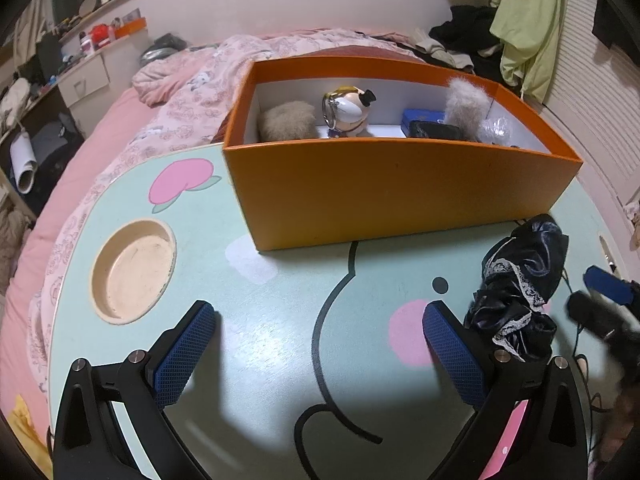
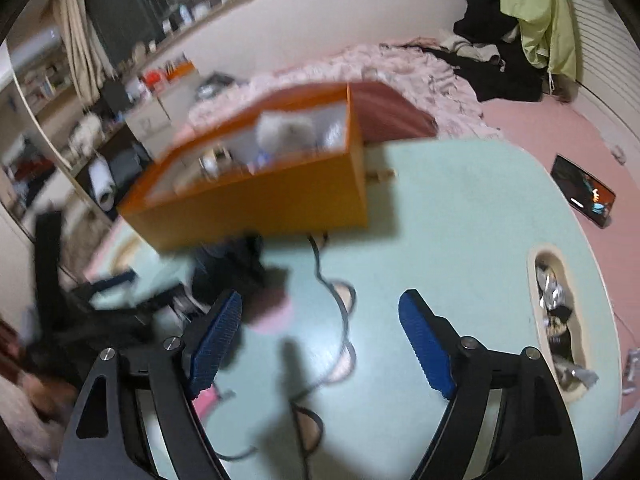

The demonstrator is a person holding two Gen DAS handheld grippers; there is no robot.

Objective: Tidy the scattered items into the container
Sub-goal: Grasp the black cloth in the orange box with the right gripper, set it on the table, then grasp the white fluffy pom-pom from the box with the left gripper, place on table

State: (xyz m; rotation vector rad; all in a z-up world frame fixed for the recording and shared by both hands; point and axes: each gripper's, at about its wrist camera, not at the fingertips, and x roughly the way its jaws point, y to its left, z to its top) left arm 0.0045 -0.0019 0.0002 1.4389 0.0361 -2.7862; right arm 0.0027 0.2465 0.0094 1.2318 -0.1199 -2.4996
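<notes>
Desk [image 1: 260,344] is occupied by orange box [image 1: 400,196] of toys and black lace cloth [image 1: 516,284] just beside it; left tool [image 1: 320,344] and right tool [image 2: 320,344] are held open, empty.

A lived-in bedroom at home: a bed [image 1: 100,152] with a rumpled pink quilt [image 1: 208,76], clothes [image 1: 524,28] hanging and heaped by the wall, cluttered shelves [image 1: 80,28], and a cartoon-printed bench [image 1: 280,320] standing on the bed.
</notes>
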